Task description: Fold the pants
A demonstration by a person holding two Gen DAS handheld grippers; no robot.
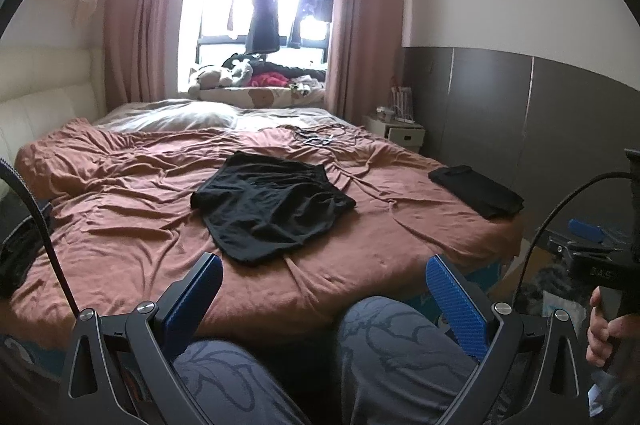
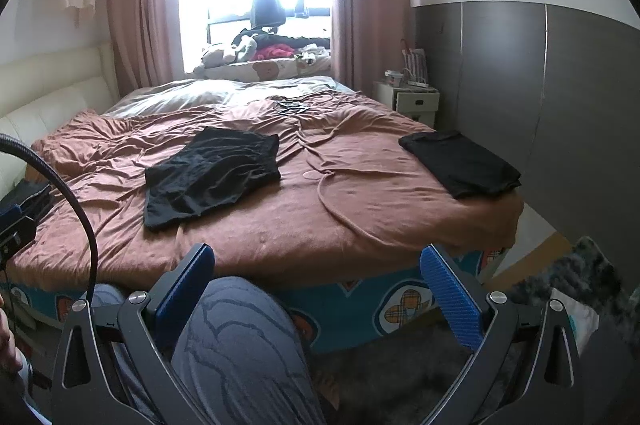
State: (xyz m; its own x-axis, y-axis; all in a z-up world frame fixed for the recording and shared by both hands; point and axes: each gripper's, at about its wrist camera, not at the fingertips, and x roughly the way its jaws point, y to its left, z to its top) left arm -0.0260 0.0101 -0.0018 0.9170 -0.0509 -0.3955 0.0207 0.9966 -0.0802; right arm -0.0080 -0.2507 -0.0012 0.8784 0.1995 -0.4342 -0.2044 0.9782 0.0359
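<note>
The bed (image 1: 360, 265) with its rumpled brown cover fills my view. On it, mid-bed, lie the black pants (image 1: 268, 205), crumpled and unfolded; a folded dark garment (image 1: 476, 191) sits apart at the right edge. Nothing is gripped yet: my left gripper (image 1: 324, 299) and right gripper (image 2: 318, 295) hang short of the bed, fingers spread wide. Next, I judge, reach in and flatten the pants.

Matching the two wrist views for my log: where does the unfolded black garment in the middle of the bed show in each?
Left wrist view: the unfolded black garment lies centre frame on the brown bedspread.
Right wrist view: the same garment sits left of centre.
Shared landmark: the folded black garment at the bed's right edge.
</note>
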